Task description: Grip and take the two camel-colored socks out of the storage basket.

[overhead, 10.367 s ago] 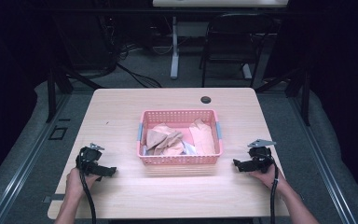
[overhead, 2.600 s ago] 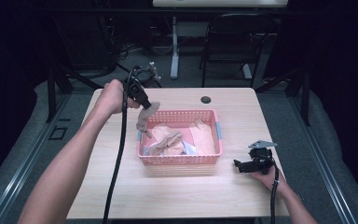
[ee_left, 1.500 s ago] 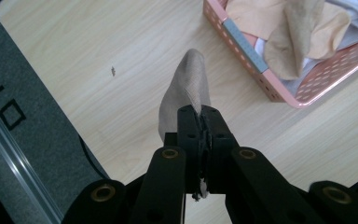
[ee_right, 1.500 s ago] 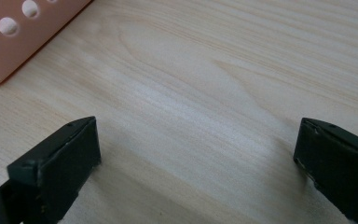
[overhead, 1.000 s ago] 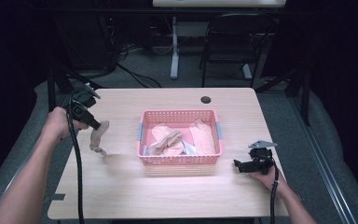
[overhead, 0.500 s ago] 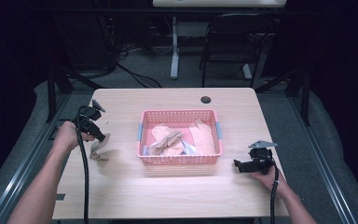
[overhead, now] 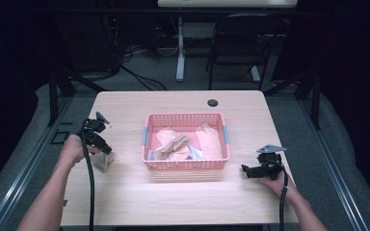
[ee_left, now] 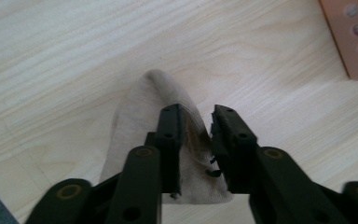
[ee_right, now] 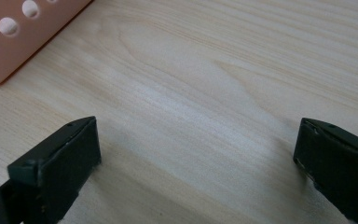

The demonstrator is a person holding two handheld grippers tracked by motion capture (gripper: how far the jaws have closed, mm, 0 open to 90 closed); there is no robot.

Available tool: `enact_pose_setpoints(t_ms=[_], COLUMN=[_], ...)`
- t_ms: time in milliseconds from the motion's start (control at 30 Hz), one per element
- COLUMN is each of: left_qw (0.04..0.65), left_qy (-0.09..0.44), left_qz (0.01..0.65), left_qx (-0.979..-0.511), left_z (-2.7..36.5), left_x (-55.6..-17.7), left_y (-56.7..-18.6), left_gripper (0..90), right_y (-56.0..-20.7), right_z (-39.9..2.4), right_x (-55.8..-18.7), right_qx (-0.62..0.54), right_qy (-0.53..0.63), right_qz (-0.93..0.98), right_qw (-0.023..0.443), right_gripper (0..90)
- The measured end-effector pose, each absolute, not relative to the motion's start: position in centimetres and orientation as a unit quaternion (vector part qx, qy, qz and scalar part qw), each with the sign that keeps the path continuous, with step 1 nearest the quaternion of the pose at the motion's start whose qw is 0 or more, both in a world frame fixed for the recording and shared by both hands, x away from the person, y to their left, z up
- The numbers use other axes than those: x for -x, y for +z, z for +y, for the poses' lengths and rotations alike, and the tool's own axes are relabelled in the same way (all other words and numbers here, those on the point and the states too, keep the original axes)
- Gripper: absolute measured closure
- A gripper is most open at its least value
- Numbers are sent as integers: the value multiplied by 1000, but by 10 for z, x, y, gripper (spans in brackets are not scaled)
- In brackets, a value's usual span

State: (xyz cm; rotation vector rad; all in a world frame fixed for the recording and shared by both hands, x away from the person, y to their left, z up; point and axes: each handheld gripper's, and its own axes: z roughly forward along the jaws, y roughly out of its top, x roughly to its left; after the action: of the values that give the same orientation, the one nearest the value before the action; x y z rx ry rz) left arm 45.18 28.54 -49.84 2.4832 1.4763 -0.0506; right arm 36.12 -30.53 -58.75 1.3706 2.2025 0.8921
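Note:
A pink perforated basket sits mid-table with several beige cloths piled inside. Left of it, my left gripper points down at the table, shut on a beige cloth whose lower end touches the wood. In the left gripper view the jaws pinch a fold of that cloth, and the basket's corner shows at the upper right. My right gripper rests on the table right of the basket, pointing toward it. Its jaws stand wide open over bare wood, near the basket.
A black cable grommet lies in the table behind the basket. A dark chair and a desk leg stand beyond the far edge. Bare wood lies in front of the basket.
My left gripper reached to the basket, took a beige cloth, carried it left and lowered it to the table. The right gripper has stayed put.

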Motion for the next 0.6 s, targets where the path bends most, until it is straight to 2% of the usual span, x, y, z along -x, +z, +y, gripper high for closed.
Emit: enact_pose_setpoints(t_ms=[33,67,100,133,233,367,467,600], left_qw=[128,131,132,137,142,150,154,161], left_qy=[-16,-4,7,10,20,33,38,43], left_qz=[506,514,521,522,516,507,502,496], left_qx=[-853,-848,-843,-842,-844,-848,-850,-852], left_z=[286,286,286,287,288,286,285,284], left_x=[-451,-451,-451,-450,-448,-443,-441,-440], left_y=[-496,-490,-485,-479,-464,-445,-433,-418], left_gripper=[709,640,411,313,158,114,29,4], right_y=[-588,-588,-588,-588,-588,-588,-588,-588], right_z=[-305,-305,-305,-305,-305,-305,-305,-305], right_x=[-361,-361,-361,-361,-361,-361,-361,-361], right_qx=[-490,-490,-490,-490,-490,-490,-490,-490], right_qy=[319,319,319,319,319,319,319,319], right_qz=[787,787,787,787,787,787,787,787], right_qw=[198,198,198,198,198,198,198,198], right_gripper=[0,0,0,0,0,0,0,0])
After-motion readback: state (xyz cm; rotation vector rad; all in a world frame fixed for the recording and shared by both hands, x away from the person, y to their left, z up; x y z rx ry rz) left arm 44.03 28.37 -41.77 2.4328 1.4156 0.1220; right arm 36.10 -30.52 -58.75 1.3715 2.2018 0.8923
